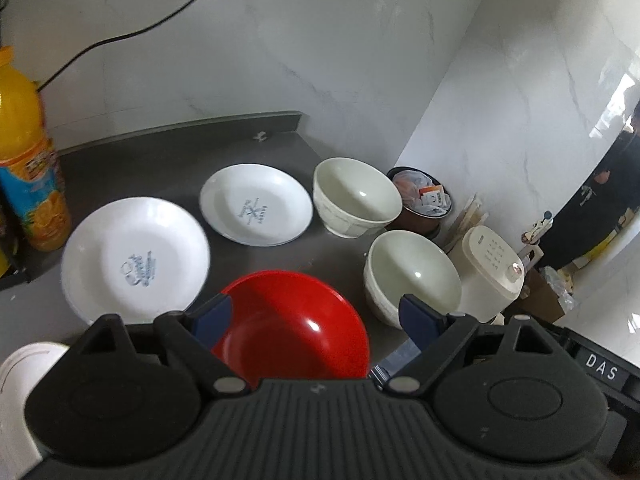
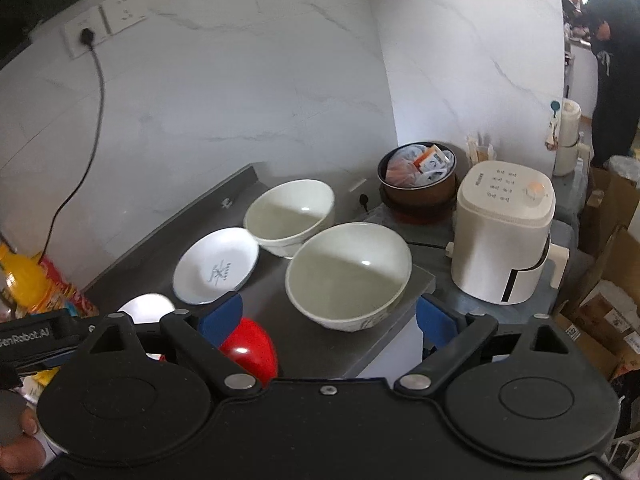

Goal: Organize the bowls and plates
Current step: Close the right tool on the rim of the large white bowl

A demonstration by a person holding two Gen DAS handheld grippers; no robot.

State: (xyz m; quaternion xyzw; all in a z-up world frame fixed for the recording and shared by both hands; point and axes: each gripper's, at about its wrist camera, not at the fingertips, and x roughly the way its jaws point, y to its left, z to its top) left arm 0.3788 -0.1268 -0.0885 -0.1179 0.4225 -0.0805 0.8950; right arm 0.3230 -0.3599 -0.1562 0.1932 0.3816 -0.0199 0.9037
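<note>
Plates and bowls sit spread over a dark grey counter (image 1: 168,148) that runs into a corner of white marbled wall. Two white plates lie flat side by side: the nearer plate (image 1: 136,256) carries blue script in its well, and the farther plate (image 1: 256,204) has a small blue mark at its centre. Just right of the farther plate stands a cream bowl (image 1: 356,204), upright and empty, and nearer along the counter's right edge stands a second cream bowl (image 1: 412,276), also upright and empty. A red bowl (image 1: 292,328) sits closest to the left gripper (image 1: 316,316), whose blue-tipped fingers are spread wide, one at the bowl's left rim and the other off to its right; whether they touch the bowl cannot be told, and they grip nothing. The right gripper (image 2: 332,318) is likewise spread wide and holds nothing, hanging just in front of the second cream bowl, with its fingers to either side and apart from it. An orange juice bottle (image 1: 24,148) stands at the counter's left end. Beyond the right edge are a brown bin (image 2: 418,178) holding rubbish and a white appliance (image 2: 500,236).
</note>
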